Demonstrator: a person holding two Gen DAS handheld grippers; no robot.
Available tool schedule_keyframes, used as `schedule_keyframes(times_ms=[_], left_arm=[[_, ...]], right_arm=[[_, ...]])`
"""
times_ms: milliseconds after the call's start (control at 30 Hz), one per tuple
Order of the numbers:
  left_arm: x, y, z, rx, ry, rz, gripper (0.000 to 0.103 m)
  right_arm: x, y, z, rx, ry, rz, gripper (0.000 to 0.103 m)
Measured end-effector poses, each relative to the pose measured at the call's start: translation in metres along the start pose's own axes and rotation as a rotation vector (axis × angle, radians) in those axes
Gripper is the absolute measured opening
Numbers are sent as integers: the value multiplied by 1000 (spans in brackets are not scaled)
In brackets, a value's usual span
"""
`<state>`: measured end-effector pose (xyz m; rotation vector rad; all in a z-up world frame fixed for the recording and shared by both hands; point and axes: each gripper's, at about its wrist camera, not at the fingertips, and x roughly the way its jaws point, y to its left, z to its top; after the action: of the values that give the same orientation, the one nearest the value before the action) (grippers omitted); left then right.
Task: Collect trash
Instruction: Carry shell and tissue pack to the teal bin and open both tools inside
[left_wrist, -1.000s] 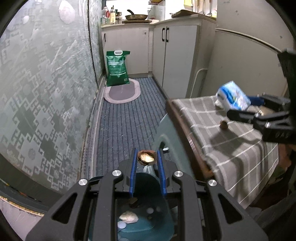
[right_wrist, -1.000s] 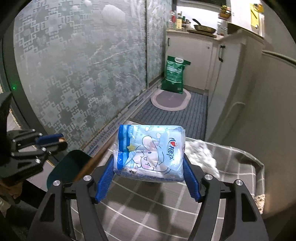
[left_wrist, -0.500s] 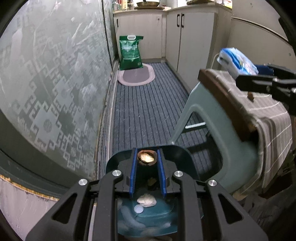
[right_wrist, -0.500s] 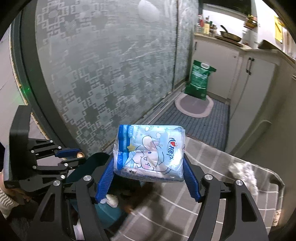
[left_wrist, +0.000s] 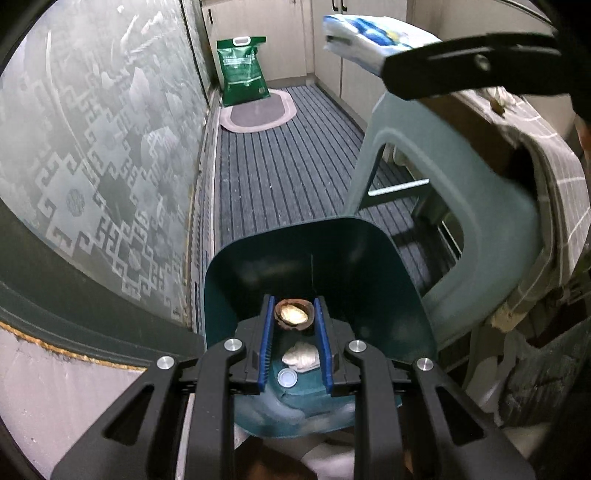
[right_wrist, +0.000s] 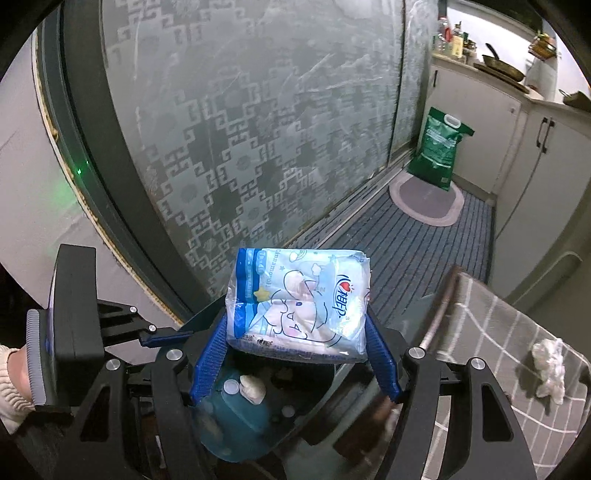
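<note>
Moved over dark teal plastic bin (left_wrist: 369, 258), off the bench edge. Left gripper (left_wrist: 293, 319) pinching brown walnut shell (left_wrist: 293, 314). Right gripper (right_wrist: 295, 354) clamping pale blue plastic tissue pack (right_wrist: 299, 302).

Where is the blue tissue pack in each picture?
Left wrist: the tissue pack is at the top right, side-on, held by the right gripper above the stool.
Right wrist: the tissue pack is in the middle, shown flat-on, between the right gripper fingers, above the teal bin.
Shared landmark: the green bag beside the oval mat.
</note>
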<state>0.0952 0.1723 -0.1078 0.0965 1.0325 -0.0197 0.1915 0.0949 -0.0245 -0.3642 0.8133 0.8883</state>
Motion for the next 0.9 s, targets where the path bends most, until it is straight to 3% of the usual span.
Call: schedule_keyframes(times_ms=[300, 733, 900], left_arm=[[-6, 11, -8, -7, -15, 15, 26], [-74, 25, 3, -93, -237, 86, 27], [-89, 30, 5, -111, -279, 140, 27]], right_arm=[[23, 13, 0, -9, 57, 23, 70], [60, 42, -10, -47, 152, 60, 70], [72, 52, -18, -64, 191, 76, 70]])
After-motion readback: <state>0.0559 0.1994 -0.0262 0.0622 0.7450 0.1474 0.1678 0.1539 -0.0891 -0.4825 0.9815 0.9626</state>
